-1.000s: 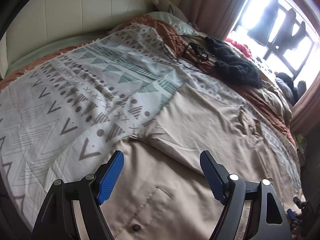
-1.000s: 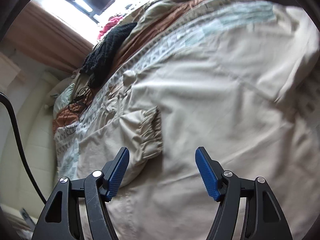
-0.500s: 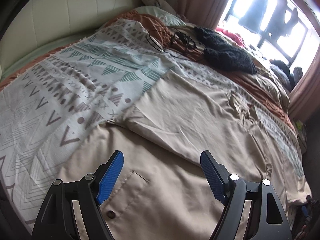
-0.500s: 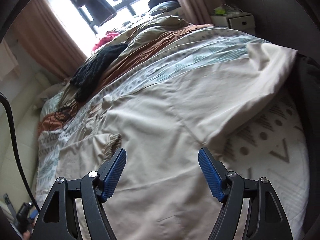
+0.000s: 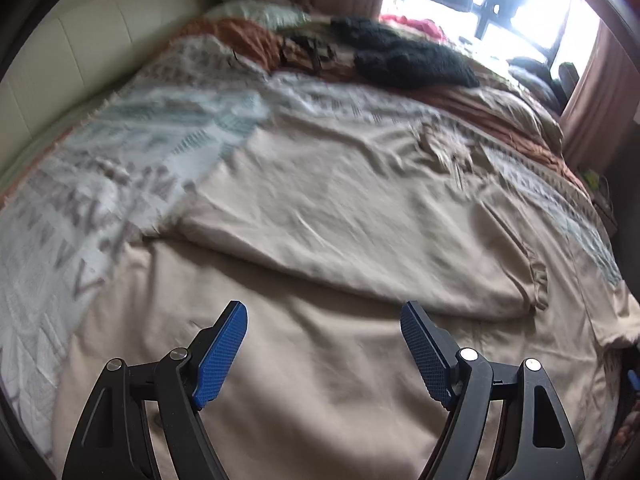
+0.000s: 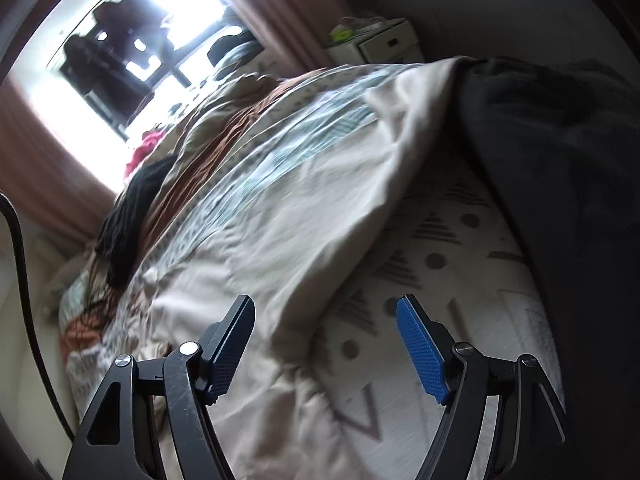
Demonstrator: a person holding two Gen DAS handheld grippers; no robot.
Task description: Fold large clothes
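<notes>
The large beige cotton garment (image 5: pixel 340 216) lies spread on the patterned white-and-teal bedspread (image 5: pixel 80 184), one part already folded over. To fold well, each gripper should take an outer edge — probably the hem, though blur hides it — and pull evenly. The left gripper (image 5: pixel 324 354) and right gripper (image 6: pixel 325 346) are wide apart, holding nothing.

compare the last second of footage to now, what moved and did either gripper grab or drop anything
Both cameras swung. The right gripper moved off the beige garment toward its edge, over the patterned blanket. The left gripper drew back, showing more garment. Nothing was grabbed or released; both stayed open, and the garment looks unmoved.
</notes>
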